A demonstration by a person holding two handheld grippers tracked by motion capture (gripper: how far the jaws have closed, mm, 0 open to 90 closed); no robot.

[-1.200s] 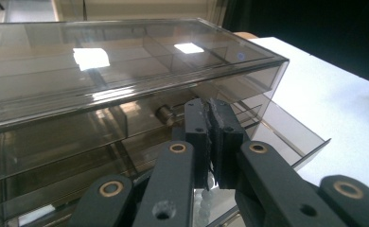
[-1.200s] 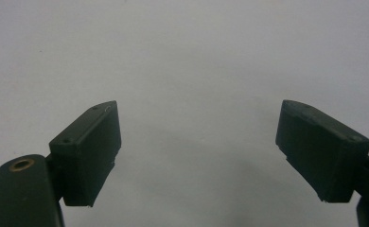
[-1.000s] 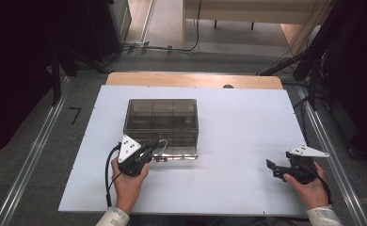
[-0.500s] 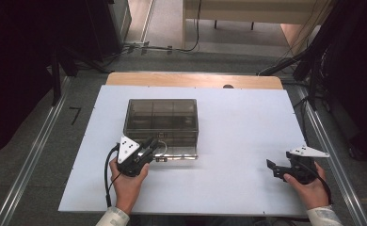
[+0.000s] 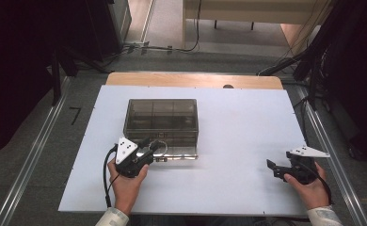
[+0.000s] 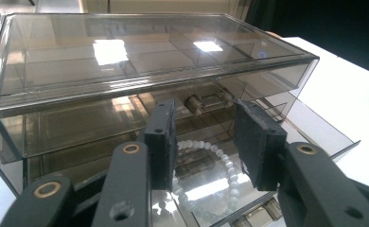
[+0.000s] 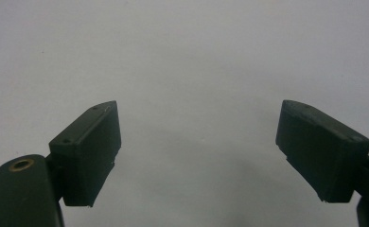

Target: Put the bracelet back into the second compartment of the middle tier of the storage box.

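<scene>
Left gripper [image 6: 204, 142] at the pulled-out bottom drawer [image 6: 286, 142] of the smoky clear plastic drawer box [image 6: 126, 61]; jaws partway apart, just been opening, gripping nothing. Below them lies the white pearly bead bracelet [image 6: 220, 161], loose in the drawer. Likely light, floppy and slippery: pinch across one strand. Right gripper [image 7: 197, 151] jaws wide, empty, over the white tabletop [image 5: 247, 122], well apart from the box.

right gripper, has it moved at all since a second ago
No. The right gripper sits at the same spot near the white board's right edge as in the earlier high views, jaws open.
</scene>
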